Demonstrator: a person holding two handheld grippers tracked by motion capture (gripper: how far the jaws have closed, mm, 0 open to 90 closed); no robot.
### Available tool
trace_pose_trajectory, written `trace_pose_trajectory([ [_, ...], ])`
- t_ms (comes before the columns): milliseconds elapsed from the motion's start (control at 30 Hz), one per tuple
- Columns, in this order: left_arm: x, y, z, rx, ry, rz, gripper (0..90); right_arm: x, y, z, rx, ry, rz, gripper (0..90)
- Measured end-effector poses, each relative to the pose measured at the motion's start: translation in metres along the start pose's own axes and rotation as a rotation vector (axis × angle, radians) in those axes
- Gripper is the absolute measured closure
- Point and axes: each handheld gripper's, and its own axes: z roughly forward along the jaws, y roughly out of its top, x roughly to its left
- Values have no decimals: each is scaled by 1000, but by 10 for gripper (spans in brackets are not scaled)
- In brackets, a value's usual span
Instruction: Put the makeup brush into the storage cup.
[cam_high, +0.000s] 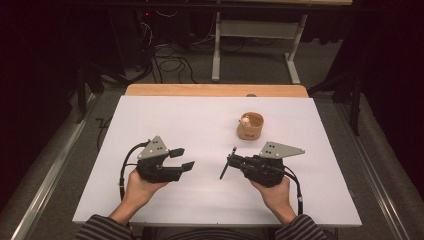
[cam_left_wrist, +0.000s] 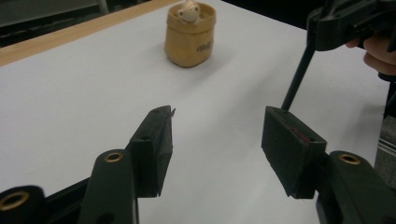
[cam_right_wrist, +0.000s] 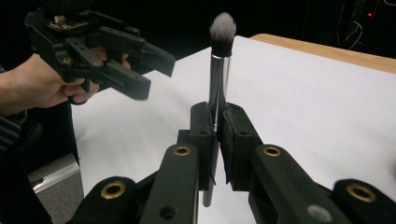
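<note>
My right gripper (cam_right_wrist: 219, 140) has its fingers (cam_right_wrist: 201, 140) clamped on a makeup brush (cam_right_wrist: 219, 84) – the two pads press on the silver ferrule and dark handle from either side. In the right gripper view the brush stands upright between them, its grey-white bristle tip above the pads and the end of the handle sticking out below. From the high view the right gripper (cam_high: 231, 162) sits over the right half of the white bench (cam_high: 165, 120), and the brush (cam_high: 227, 163) shows as a thin dark stick slanting down toward the bench at the front of my fingers.

My left gripper (cam_left_wrist: 217, 144) is empty; its fingers (cam_left_wrist: 154, 144) stand well apart, with bare bench between them. In the left gripper view the dark handle of the brush (cam_left_wrist: 295, 79) hangs down from my right hand, just beyond my own right-hand pad and apart from it. In the high view the left gripper (cam_high: 182, 159) hovers over the left half of the bench, pointing toward the right one with a clear gap between the two.

Farther back on the bench, beyond my right gripper, stands a small tan pot (cam_high: 249, 127) with a pale little figure (cam_high: 245, 120) in it – upright and untouched
</note>
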Motion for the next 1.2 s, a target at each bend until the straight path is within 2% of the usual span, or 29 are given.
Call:
trace_pose_trajectory([
  [267, 11, -12, -23, -19, 55, -20, 433, -2, 0, -1, 4, -6, 1, 860],
  [400, 17, -22, -30, -38, 72, -50, 431, -3, 1, -2, 8, -13, 6, 860],
  [500, 19, -30, -31, -43, 101, -60, 423, -4, 0, -3, 16, -18, 8, 860],
  [667, 26, -39, -30, -69, 110, -102, 416, -6, 1, -5, 24, -27, 16, 860],
  [833, 34, -45, -32, -98, 147, -143, 407, -12, 1, -10, 40, -51, 24, 860],
  [967, 36, -53, -34, -110, 197, -130, 387, -18, 2, -17, 51, -74, 30, 860],
  [1033, 38, -56, -34, -115, 193, -145, 388, -20, 4, -21, 51, -84, 29, 860],
  [1200, 40, -59, -33, -123, 192, -148, 388, -28, 9, -30, 54, -110, 36, 860],
])
